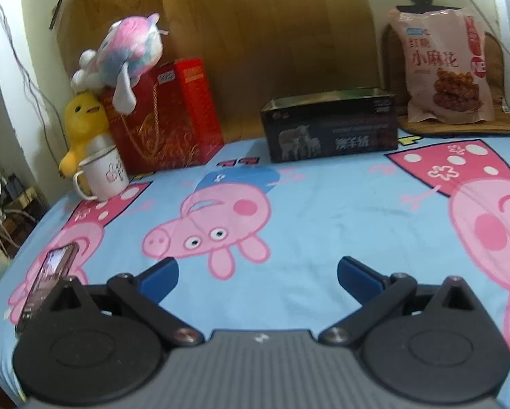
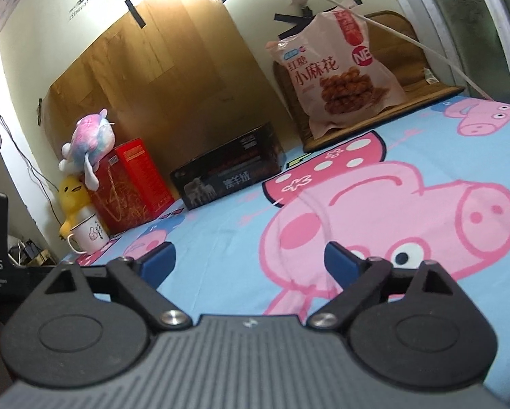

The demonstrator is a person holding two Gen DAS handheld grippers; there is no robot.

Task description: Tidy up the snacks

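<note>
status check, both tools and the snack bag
Left tool open, empty. Right tool open, empty. Pink plastic snack bag upright on brown woven mat, untouched. Nothing blocking.

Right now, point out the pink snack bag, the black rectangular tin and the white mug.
Pink snack bag [image 1: 442,64], left wrist view, printed front.
Black rectangular tin [image 1: 330,133], left wrist view, front wall.
White mug [image 2: 88,235], right wrist view, side.

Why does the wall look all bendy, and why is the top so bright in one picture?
Left wrist view: the fisheye lens curves the wall edges, and the snack bag looks slightly blurry. Right wrist view: glare whitens the wall above the brown board.
</note>
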